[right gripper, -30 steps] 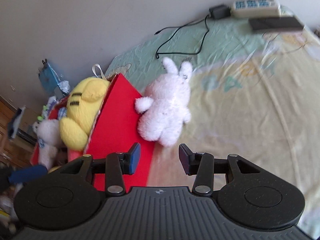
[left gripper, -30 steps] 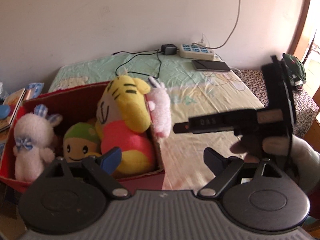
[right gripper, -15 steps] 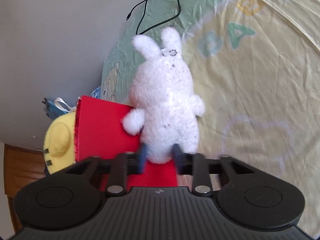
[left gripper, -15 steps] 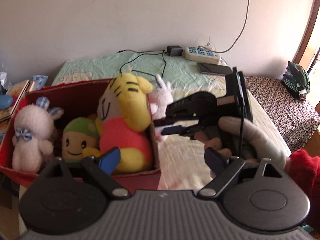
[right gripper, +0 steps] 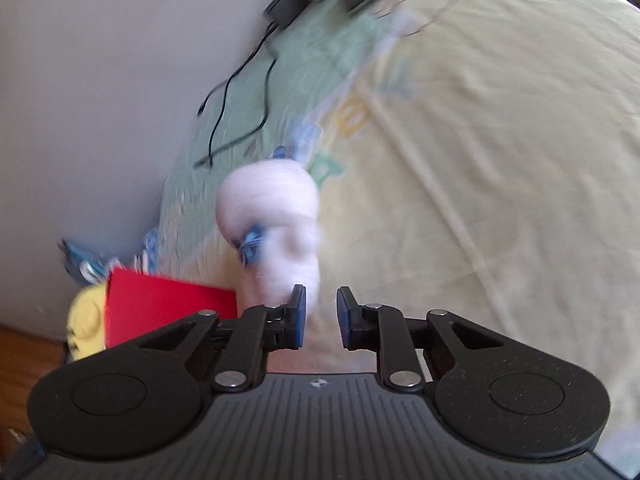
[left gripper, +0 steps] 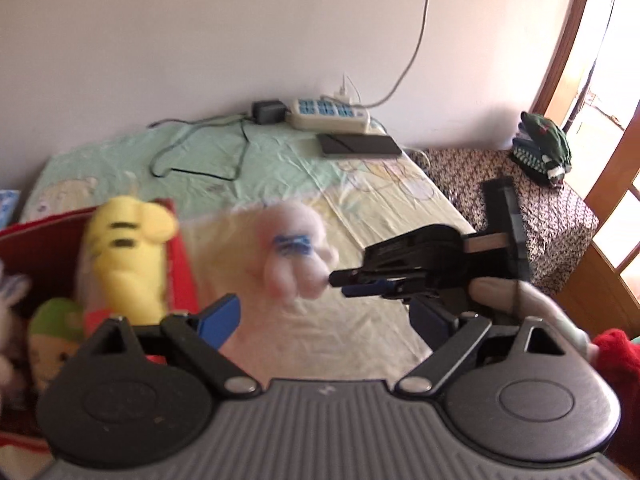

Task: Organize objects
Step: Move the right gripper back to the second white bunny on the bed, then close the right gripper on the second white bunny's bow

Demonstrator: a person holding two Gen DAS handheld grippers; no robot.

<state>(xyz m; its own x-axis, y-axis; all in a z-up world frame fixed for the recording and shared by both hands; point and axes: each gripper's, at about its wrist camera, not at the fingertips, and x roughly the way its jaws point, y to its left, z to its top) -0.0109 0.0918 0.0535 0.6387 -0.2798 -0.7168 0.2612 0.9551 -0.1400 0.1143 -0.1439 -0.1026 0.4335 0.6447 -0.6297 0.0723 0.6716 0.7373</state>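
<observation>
A white plush rabbit (right gripper: 276, 220) with a blue bow hangs blurred at the tips of my right gripper (right gripper: 320, 316), whose pads are close together on its lower end. It also shows in the left wrist view (left gripper: 296, 256), lifted above the bed by the right gripper (left gripper: 348, 284). A red box (left gripper: 180, 264) at the left holds a yellow tiger plush (left gripper: 124, 256), a green-capped plush (left gripper: 52, 328) and another white plush. My left gripper (left gripper: 324, 320) is open and empty, above the box's right end.
The bed sheet (right gripper: 500, 160) stretches to the right. A power strip (left gripper: 326, 114), a black adapter with cable (left gripper: 268, 112) and a dark flat device (left gripper: 358, 146) lie at the wall. A patterned bench (left gripper: 532, 208) with a dark green item stands to the right.
My right gripper has shut on the white rabbit and lifted it off the bed beside the box; the rabbit has turned so its bow faces the cameras. The left gripper stays open.
</observation>
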